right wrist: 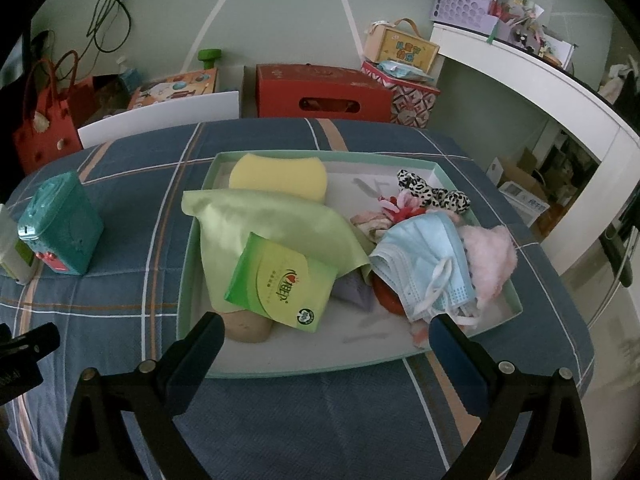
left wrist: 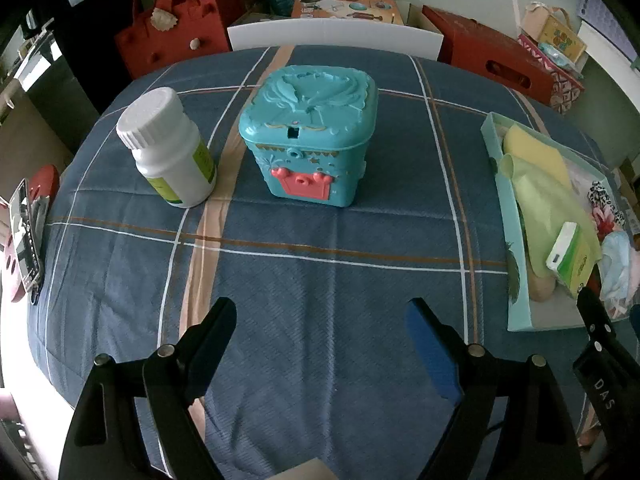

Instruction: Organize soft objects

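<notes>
Blue plaid cloth [left wrist: 320, 280] over the table; green wall behind, with a red felt bag [left wrist: 172, 32], a red box [right wrist: 324, 92] and a small case with yellow lettering, unreadable [right wrist: 404, 50].

On the cloth, left wrist view: white bottle [left wrist: 168, 148] with green-yellow label, print too small to read; teal lidded box [left wrist: 312, 132] just beside it, pink latch on front, upright, lid on.

To the right, shallow pale-green tray [right wrist: 192, 240] holding the soft items: yellow sponge [right wrist: 278, 176], green cloth [right wrist: 272, 224], green tissue pack [right wrist: 280, 284] with red characters and a round green mark lying on the cloth, blue face mask [right wrist: 424, 264], pink fluffy piece [right wrist: 492, 256], leopard-print scrunchie [right wrist: 432, 194], tan sponge [right wrist: 248, 326] partly under the pack.

Left gripper [left wrist: 320, 312]: jaws spread wide above bare cloth, nothing between. "DAS" legible on a black part at lower right of that view.

Right gripper [right wrist: 326, 330]: jaws spread wide at near edge of tray, nothing pinched.
</notes>
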`<state>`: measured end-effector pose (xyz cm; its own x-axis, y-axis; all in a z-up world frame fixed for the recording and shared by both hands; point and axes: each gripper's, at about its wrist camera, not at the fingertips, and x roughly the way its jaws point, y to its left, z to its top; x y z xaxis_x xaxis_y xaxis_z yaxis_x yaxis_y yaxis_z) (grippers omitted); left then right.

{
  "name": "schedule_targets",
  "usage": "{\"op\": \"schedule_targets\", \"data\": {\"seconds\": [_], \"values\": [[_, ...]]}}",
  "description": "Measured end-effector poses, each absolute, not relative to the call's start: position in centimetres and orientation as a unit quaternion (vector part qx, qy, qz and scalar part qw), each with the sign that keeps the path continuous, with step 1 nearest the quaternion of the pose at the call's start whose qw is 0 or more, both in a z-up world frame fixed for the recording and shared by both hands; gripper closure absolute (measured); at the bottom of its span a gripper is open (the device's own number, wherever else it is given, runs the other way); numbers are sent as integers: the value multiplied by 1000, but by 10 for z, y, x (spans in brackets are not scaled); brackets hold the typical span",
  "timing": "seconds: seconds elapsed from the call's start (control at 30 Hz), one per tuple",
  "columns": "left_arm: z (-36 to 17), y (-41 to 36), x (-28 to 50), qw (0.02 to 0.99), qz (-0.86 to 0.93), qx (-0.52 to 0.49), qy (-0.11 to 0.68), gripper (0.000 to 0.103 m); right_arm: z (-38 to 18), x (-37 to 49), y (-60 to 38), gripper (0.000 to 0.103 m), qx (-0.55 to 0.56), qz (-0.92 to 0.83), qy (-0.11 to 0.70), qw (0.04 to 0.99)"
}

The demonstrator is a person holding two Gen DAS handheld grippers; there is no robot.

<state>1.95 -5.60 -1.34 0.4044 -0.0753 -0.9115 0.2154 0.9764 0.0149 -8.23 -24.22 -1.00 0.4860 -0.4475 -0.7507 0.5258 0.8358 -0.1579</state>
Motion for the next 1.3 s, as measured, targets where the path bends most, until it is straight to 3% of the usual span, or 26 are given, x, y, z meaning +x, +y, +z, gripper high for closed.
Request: {"op": "schedule_targets", "data": {"seconds": [1.3], "values": [[-16,-49,23,829,-74,59,551,16,-13,-81,-242,0,44,-284,425,858]]}}
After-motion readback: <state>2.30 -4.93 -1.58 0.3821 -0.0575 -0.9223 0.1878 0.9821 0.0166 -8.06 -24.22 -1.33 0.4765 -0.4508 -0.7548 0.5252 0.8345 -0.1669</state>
